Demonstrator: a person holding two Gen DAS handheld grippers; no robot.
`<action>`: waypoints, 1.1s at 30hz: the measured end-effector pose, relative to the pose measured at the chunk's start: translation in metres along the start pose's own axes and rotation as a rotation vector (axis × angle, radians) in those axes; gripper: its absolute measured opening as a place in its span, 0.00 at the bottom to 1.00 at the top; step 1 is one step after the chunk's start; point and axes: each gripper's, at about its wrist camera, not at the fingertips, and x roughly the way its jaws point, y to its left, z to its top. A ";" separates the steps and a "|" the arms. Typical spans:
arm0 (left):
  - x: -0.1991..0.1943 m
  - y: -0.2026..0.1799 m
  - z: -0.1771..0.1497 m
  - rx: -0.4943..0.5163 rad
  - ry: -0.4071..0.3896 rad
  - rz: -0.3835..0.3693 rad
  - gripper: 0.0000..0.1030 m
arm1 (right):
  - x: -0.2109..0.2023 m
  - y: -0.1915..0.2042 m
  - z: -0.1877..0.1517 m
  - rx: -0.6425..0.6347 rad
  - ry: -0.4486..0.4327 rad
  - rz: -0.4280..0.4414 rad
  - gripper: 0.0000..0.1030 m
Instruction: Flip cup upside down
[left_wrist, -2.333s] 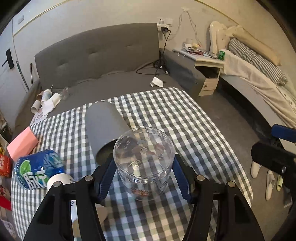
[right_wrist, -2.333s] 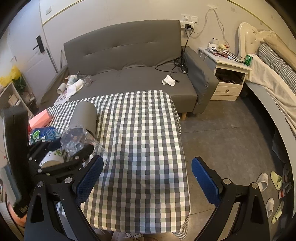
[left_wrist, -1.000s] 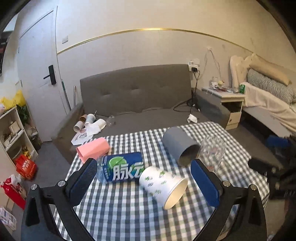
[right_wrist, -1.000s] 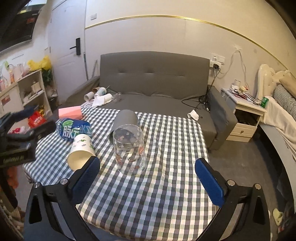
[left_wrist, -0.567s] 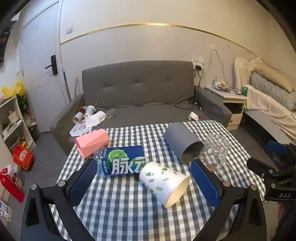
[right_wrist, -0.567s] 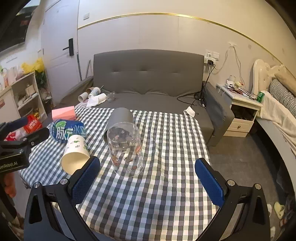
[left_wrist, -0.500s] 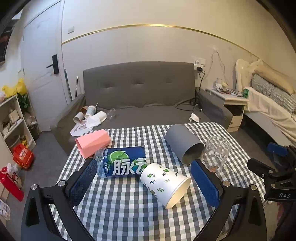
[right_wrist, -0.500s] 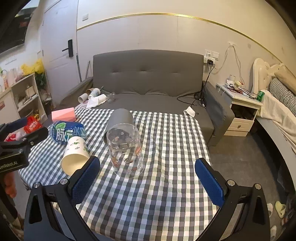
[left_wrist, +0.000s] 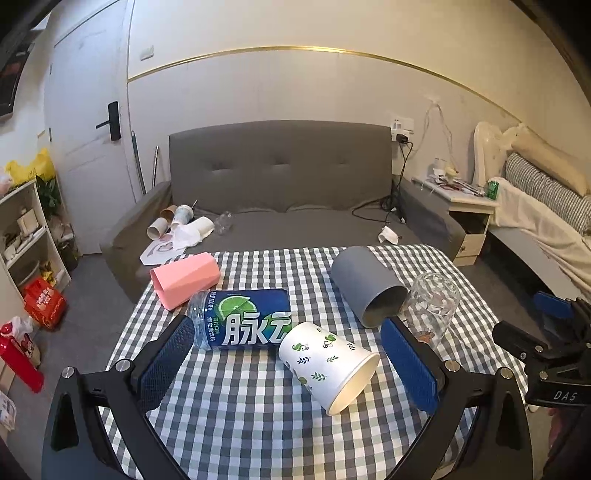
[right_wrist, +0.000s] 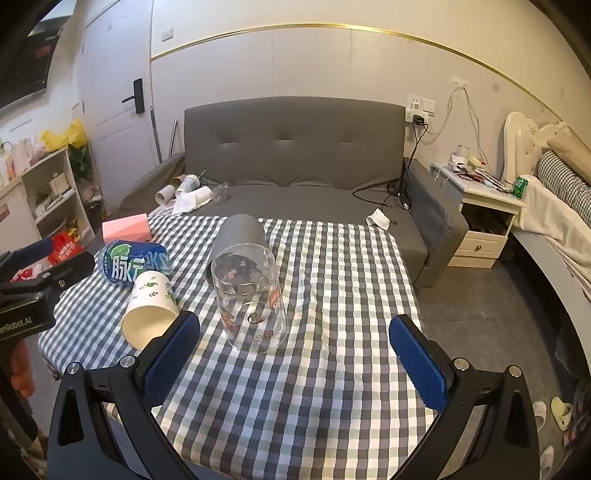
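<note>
A clear glass cup (right_wrist: 249, 299) with small printed pictures stands upside down on the checked tablecloth (right_wrist: 332, 266), mouth down; it also shows at the right in the left wrist view (left_wrist: 430, 308). My left gripper (left_wrist: 291, 362) is open and empty, held back from the table's near side. My right gripper (right_wrist: 295, 354) is open and empty, a little in front of the glass cup and apart from it.
A grey cup (left_wrist: 364, 288) lies on its side beside the glass. A white paper cup (left_wrist: 327, 365), a blue bottle (left_wrist: 243, 319) and a pink cup (left_wrist: 184, 278) also lie on the table. A grey sofa (right_wrist: 295, 158) stands behind, a nightstand (right_wrist: 484, 218) to the right.
My left gripper let go of the glass cup, opened and pulled far back from the table. Both grippers rose and now hold nearly still. The glass stays upside down.
</note>
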 end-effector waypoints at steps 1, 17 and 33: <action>0.000 -0.001 0.000 0.002 0.000 -0.001 1.00 | 0.000 0.000 0.000 0.002 0.000 0.000 1.00; 0.006 -0.002 -0.001 0.001 0.022 -0.022 1.00 | 0.005 0.001 -0.002 -0.012 0.024 -0.010 1.00; 0.007 -0.002 -0.002 0.012 0.025 -0.028 1.00 | 0.007 0.004 -0.003 -0.024 0.036 -0.010 1.00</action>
